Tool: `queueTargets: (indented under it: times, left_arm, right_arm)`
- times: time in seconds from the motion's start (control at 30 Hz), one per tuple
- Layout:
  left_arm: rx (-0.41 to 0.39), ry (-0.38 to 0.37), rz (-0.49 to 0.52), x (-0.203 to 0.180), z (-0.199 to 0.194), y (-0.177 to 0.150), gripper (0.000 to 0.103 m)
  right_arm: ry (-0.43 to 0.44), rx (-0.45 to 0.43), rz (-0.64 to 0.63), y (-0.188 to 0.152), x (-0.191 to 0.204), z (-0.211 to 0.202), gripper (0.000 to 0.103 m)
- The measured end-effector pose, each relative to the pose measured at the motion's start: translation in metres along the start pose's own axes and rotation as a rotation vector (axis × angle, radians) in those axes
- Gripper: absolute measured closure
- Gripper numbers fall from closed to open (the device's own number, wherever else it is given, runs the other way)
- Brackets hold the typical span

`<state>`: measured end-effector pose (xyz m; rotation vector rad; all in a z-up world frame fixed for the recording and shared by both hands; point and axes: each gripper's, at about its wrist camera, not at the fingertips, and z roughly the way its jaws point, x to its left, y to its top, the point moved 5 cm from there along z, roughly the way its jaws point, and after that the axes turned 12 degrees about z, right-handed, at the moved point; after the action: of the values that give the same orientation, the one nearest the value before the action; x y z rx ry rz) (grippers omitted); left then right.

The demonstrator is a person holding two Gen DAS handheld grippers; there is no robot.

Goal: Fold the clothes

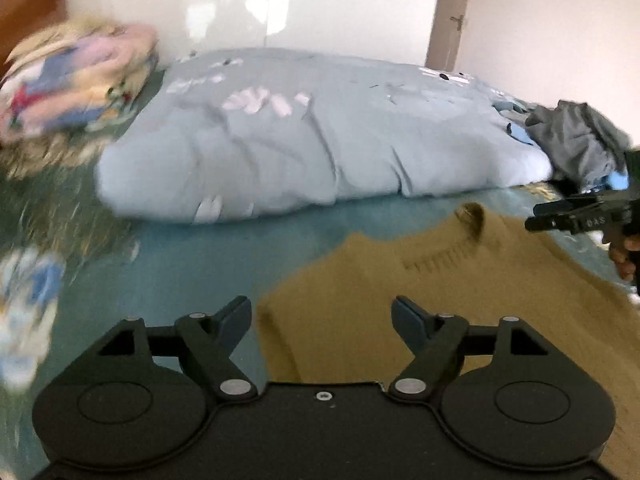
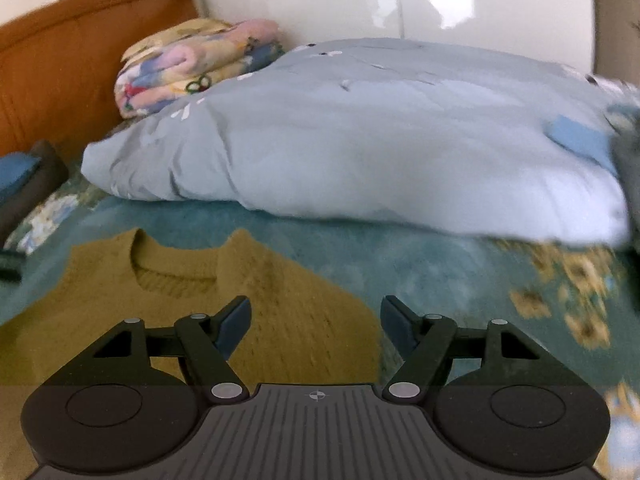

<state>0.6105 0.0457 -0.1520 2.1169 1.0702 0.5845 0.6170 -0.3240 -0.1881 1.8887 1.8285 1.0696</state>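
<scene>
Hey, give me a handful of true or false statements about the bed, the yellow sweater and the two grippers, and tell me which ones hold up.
1. The mustard sweater lies on the teal bedspread. True.
2. The left gripper is clamped on the sweater. False: its jaws stand apart with nothing pinched.
3. A folded colourful blanket sits behind the pale blue duvet. True.
4. The right gripper holds the duvet. False: it is open over the sweater's edge.
5. The headboard is white. False: it is orange-brown.
</scene>
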Motion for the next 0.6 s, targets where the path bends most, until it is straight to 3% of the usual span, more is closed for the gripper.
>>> queueTargets:
  times: [0.17,0.3,0.4,0.47,0.5,0.53,0.6]
  left_arm:
    - [0.083,0.076,0.046,0.011,0.054,0.007,0.028]
    - [0.073,0.017,-0.022,0.022,0.062,-0.002,0.029]
    - [0.086,0.010,-0.013,0.018,0.066,-0.008,0.048]
    - [0.079,0.035,-0.019,0.015,0.066,-0.007,0.080]
    - [0.075,0.047,-0.024,0.014,0.066,-0.007,0.090]
    - [0.066,0.046,-0.045,0.013,0.065,-0.004,0.095]
    - [0.044,0.061,-0.055,0.010,0.060,-0.001,0.095]
  right_arm:
    - [-0.040,0.034,-0.107,0.008,0.015,0.029,0.033]
    - [-0.051,0.077,-0.093,0.008,0.006,0.044,0.036]
    - [-0.024,0.094,-0.066,0.005,0.003,0.047,0.045]
    - [-0.018,0.094,-0.074,0.005,0.006,0.046,0.064]
    - [-0.013,0.096,-0.075,0.005,0.007,0.045,0.071]
    - [-0.007,0.100,-0.071,0.005,0.008,0.044,0.081]
    - [0.003,0.101,-0.054,0.006,0.010,0.040,0.086]
